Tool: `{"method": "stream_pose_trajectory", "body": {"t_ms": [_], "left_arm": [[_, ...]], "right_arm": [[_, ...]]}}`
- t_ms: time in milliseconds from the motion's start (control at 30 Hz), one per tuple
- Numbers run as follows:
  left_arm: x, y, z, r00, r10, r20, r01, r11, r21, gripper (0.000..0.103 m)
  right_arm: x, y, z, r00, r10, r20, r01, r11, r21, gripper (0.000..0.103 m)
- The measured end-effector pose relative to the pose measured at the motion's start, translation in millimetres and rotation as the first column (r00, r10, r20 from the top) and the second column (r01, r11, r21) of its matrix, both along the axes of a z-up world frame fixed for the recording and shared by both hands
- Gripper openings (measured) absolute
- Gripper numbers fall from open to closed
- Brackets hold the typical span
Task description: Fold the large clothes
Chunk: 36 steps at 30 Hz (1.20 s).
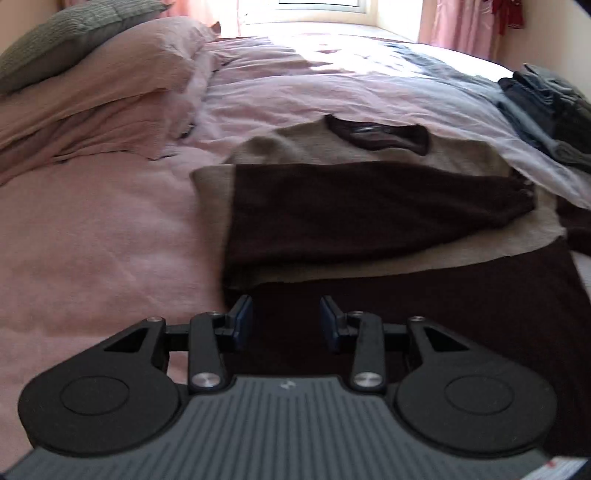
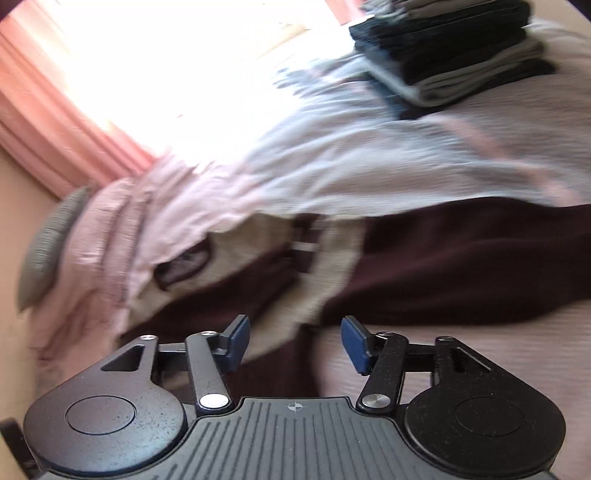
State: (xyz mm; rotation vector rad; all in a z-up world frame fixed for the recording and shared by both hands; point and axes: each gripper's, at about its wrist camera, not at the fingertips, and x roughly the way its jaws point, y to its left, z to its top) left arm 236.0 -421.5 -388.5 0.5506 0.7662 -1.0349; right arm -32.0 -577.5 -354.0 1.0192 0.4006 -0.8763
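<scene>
A beige and dark brown sweater (image 1: 369,206) lies flat on the pink bed, one brown sleeve folded across its chest. My left gripper (image 1: 286,321) hovers open just above the sweater's dark lower hem, nothing between its blue pads. In the tilted, blurred right wrist view the same sweater (image 2: 325,266) spreads across the middle, its other brown sleeve stretched out to the right. My right gripper (image 2: 295,343) is open over the sweater's edge, holding nothing.
Pink pillows (image 1: 99,96) and a grey cushion (image 1: 70,33) are piled at the left of the bed. A stack of folded dark clothes (image 1: 550,110) (image 2: 450,48) sits on the far right side. Pink curtains (image 2: 48,110) frame a bright window.
</scene>
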Motion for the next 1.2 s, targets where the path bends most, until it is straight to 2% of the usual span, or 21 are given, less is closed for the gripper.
{"method": "stream_pose_trajectory", "body": {"t_ms": [67, 133, 200, 300, 433, 500, 533, 567, 667, 767, 800, 867, 933, 1000, 1033, 1100, 1167, 1200], "left_arm": [[19.7, 0.4, -2.0, 0.999, 0.003, 0.033, -0.004, 1.0, 0.022, 0.035], [24.6, -4.1, -5.3, 0.995, -0.04, 0.092, 0.036, 0.998, 0.048, 0.037], [24.4, -11.2, -14.0, 0.986, -0.074, 0.151, 0.063, 0.995, 0.078, 0.037], [27.6, -20.1, -25.8, 0.981, -0.085, 0.176, 0.072, 0.994, 0.082, 0.037], [23.4, -21.4, -31.7, 0.967, -0.123, 0.222, 0.106, 0.991, 0.085, 0.037], [23.4, -23.8, -33.4, 0.961, -0.141, 0.236, 0.124, 0.989, 0.086, 0.034], [23.2, -24.5, -33.3, 0.959, -0.157, 0.236, 0.141, 0.987, 0.082, 0.022], [22.2, -24.2, -31.7, 0.956, -0.181, 0.232, 0.168, 0.983, 0.075, 0.009], [19.0, -18.0, -25.1, 0.932, -0.228, 0.282, 0.222, 0.974, 0.053, 0.009], [27.1, -12.2, -24.6, 0.939, -0.235, 0.252, 0.226, 0.972, 0.063, 0.009], [28.9, -12.0, -26.9, 0.942, -0.238, 0.238, 0.227, 0.971, 0.074, 0.009], [25.9, -14.0, -31.8, 0.934, -0.275, 0.227, 0.256, 0.961, 0.109, 0.009], [21.5, -15.7, -33.4, 0.925, -0.305, 0.226, 0.275, 0.949, 0.155, 0.011], [26.0, -10.3, -27.7, 0.933, -0.301, 0.196, 0.272, 0.949, 0.162, 0.013], [31.3, -6.3, -22.6, 0.944, -0.28, 0.172, 0.255, 0.954, 0.155, 0.013], [43.1, 1.0, -7.3, 0.969, -0.216, 0.116, 0.203, 0.972, 0.118, 0.013], [49.8, 1.7, 11.3, 0.982, -0.168, 0.087, 0.165, 0.985, 0.047, 0.012], [50.3, -2.5, 18.2, 0.984, -0.158, 0.083, 0.158, 0.987, 0.011, 0.012]], "right_arm": [[19.1, -14.6, -15.4, 0.998, 0.002, 0.067, -0.005, 0.999, 0.038, 0.042], [33.0, -30.0, -33.4, 0.99, -0.025, 0.139, 0.012, 0.996, 0.09, 0.04], [42.2, -44.2, -49.6, 0.986, -0.082, 0.142, 0.062, 0.988, 0.142, 0.04], [43.3, -62.9, -71.4, 0.974, -0.181, 0.136, 0.153, 0.969, 0.195, 0.04], [44.5, -75.4, -84.0, 0.963, -0.23, 0.141, 0.2, 0.96, 0.197, 0.039], [46.9, -76.7, -82.9, 0.969, -0.216, 0.122, 0.194, 0.966, 0.168, 0.016], [47.9, -76.6, -81.1, 0.974, -0.199, 0.107, 0.182, 0.972, 0.149, 0.002], [47.6, -72.4, -76.3, 0.977, -0.187, 0.101, 0.174, 0.978, 0.118, 0.002], [47.4, -55.1, -49.7, 0.988, -0.138, 0.067, 0.139, 0.99, -0.009, 0.002], [49.4, -32.5, -34.2, 0.996, -0.079, -0.029, 0.076, 0.992, -0.098, 0.002], [51.0, -28.1, -37.4, 0.994, -0.074, -0.075, 0.066, 0.992, -0.106, 0.002], [51.9, -26.4, -55.0, 0.985, -0.067, -0.158, 0.057, 0.996, -0.064, 0.002], [53.6, -27.8, -67.5, 0.98, -0.064, -0.19, 0.06, 0.998, -0.028, 0.003], [55.6, -27.1, -57.8, 0.973, -0.069, -0.22, 0.062, 0.997, -0.039, 0.01], [55.8, -25.6, -49.2, 0.961, -0.086, -0.263, 0.071, 0.995, -0.066, 0.02], [52.4, -19.8, -29.9, 0.939, -0.129, -0.317, 0.078, 0.983, -0.168, 0.025], [51.6, -17.3, -21.8, 0.953, -0.11, -0.283, 0.046, 0.974, -0.222, 0.025], [53.7, -19.4, -23.1, 0.966, -0.074, -0.246, 0.02, 0.977, -0.212, 0.025]]}}
